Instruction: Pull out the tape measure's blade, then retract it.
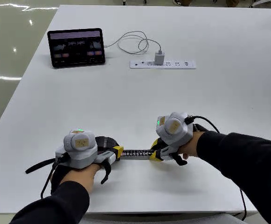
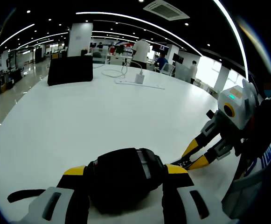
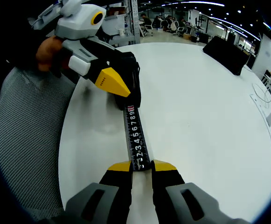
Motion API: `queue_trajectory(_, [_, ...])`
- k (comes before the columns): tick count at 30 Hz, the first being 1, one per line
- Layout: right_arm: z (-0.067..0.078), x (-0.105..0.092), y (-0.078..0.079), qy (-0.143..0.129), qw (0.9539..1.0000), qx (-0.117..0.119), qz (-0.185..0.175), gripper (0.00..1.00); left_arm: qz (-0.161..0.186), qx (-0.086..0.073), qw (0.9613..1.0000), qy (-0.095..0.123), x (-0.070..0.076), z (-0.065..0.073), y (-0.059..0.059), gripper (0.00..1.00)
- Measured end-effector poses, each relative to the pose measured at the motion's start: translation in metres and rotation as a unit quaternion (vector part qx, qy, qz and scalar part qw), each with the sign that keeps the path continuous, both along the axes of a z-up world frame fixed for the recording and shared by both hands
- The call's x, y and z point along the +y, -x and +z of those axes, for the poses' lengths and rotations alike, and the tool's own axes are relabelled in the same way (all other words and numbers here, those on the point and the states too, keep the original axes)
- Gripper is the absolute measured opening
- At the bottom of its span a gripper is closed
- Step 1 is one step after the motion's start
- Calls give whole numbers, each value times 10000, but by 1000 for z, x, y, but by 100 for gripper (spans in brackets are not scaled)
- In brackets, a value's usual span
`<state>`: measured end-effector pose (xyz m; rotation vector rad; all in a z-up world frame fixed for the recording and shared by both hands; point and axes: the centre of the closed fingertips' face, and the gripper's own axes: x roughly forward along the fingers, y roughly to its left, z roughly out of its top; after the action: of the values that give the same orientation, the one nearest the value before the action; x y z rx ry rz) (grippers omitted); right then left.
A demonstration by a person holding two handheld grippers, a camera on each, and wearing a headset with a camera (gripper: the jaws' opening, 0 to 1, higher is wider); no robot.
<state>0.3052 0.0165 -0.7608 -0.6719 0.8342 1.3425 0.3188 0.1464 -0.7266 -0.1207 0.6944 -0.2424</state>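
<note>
Near edge: one black tape measure point(image 2: 123, 179) on the tabletop point(image 1: 126, 102).
Left: left hand-held gripper point(image 1: 113, 153) clamped on its case.
Right: right hand-held gripper point(image 3: 141, 165) pinching the blade point(image 3: 136, 137) tip.
Far end: one tablet point(image 1: 76, 46), one power strip point(image 1: 172, 64).

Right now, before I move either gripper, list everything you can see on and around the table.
table: one, white, under everything.
tablet: one, black, far left, propped up.
power strip: one, white, far middle.
charger: one, white, plugged into the power strip.
cable: one, white, looped beside the charger.
tape measure: one, black, near edge.
blade: one, pale with black numbers, drawn out a short way.
left gripper: grey, yellow tips, shut on the tape measure.
right gripper: same colours, shut on the blade's end.
sleeves: two, dark, near edge.
</note>
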Motion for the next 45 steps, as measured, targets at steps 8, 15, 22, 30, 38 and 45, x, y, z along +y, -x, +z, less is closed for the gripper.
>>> queue_trajectory(8, [-1,4,-2,-53,9999,59,-87,11,-42,25,10000,5,0,0,0,58])
queue_trajectory(15, [-1,11,0,-92,9999,12,-40,11,-33,31,10000,9,0,-1,-1,58])
queue_trajectory(22, [-1,16,0,-148,9999,1,-45,11,-27,32,10000,19,1,-1,-1,58])
queue_trajectory(30, [0,22,1,-185,9998,-4,-35,12,-26,37,10000,25,1,-1,-1,58])
queue_trajectory(38, [0,26,2,-253,9997,-48,-18,12,-24,34,10000,29,1,-1,-1,59])
queue_trajectory(45, [0,29,0,-285,9995,-101,9,12,-24,42,10000,35,1,-1,-1,58])
